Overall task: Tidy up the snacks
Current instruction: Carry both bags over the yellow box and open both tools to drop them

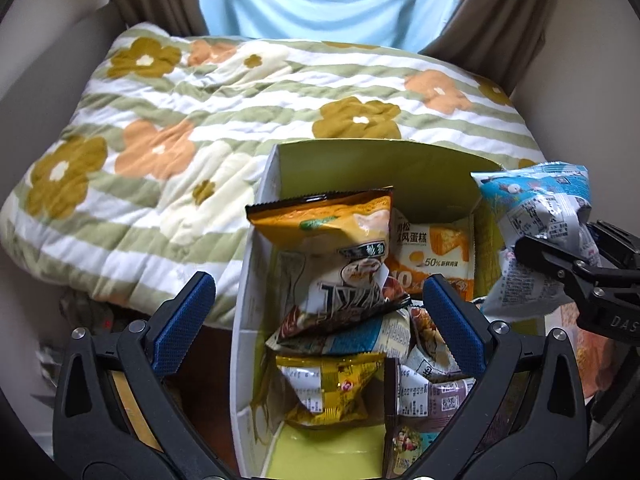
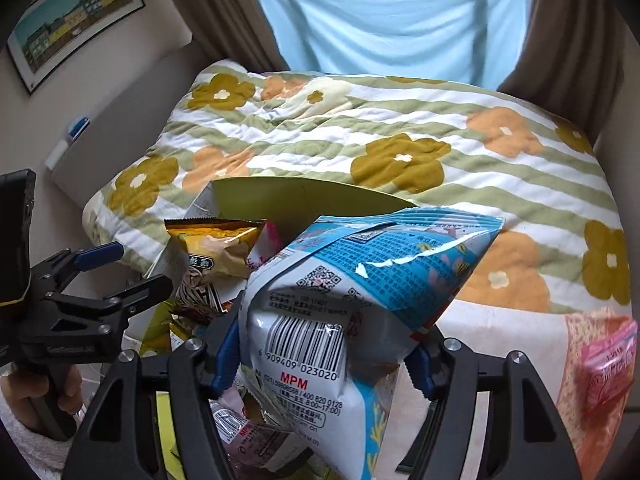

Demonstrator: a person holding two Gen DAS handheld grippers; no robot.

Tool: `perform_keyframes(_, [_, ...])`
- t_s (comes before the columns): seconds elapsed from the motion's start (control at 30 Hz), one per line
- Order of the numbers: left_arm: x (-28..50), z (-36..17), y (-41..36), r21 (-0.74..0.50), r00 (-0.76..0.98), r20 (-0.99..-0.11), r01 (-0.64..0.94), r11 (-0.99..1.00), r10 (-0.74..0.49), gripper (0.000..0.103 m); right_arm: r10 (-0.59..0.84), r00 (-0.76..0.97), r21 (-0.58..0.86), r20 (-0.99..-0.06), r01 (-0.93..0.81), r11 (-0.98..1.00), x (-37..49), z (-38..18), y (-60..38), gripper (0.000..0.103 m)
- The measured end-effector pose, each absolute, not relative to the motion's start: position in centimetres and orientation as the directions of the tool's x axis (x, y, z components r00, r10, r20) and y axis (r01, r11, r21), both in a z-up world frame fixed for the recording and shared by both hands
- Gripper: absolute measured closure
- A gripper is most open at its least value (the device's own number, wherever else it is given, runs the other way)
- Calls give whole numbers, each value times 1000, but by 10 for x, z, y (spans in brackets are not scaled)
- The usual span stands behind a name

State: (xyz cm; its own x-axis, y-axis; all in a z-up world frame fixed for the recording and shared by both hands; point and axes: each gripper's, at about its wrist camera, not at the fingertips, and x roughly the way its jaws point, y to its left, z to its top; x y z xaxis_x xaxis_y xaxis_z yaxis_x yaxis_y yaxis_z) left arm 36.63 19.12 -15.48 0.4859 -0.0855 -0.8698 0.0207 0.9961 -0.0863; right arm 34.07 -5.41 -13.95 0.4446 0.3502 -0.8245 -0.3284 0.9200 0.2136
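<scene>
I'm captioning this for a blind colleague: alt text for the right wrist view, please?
The right gripper clamps a crinkled blue-and-white snack packet above a green-lined cardboard box of snacks, on a floral striped quilt.

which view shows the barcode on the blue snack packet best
Right wrist view: the blue snack packet fills the frame, barcode facing the camera between the right gripper fingers. Left wrist view shows only its crumpled side at the right edge, barcode unreadable.

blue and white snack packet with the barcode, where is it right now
The blue and white crinkly snack packet is clamped in the right gripper, held beside the right wall of the open green-lined cardboard box, above the flowered quilt.
</scene>
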Motion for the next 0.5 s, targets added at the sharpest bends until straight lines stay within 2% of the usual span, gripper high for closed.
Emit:
perform_keyframes(0.03, [364, -154, 192, -88, 490, -868, 14, 996, -84, 0, 354, 452, 207, -819, -342, 917, 342, -139, -50, 34])
perform_keyframes(0.07, [362, -152, 194, -88, 495, -865, 7, 996, -80, 0, 354, 458, 201, -815, -351, 915, 342, -139, -48, 27])
perform_keyframes(0.1, [360, -150, 195, -86, 498, -864, -1, 996, -75, 0, 357, 468, 194, -809, -360, 912, 342, -139, -46, 16])
perform_keyframes(0.17, [355, -146, 198, -95, 497, -864, -9, 995, -78, 0, 369, 493, 192, -788, -373, 908, 341, -137, -43, 3])
perform_keyframes(0.3, [349, -141, 198, -110, 505, -859, -12, 994, -89, 0, 374, 535, 189, -758, -369, 910, 328, -130, -48, 2])
perform_keyframes(0.5, [340, -142, 194, -134, 506, -855, 3, 991, -117, 0, 350, 537, 177, -768, -348, 921, 311, -125, -53, 2])
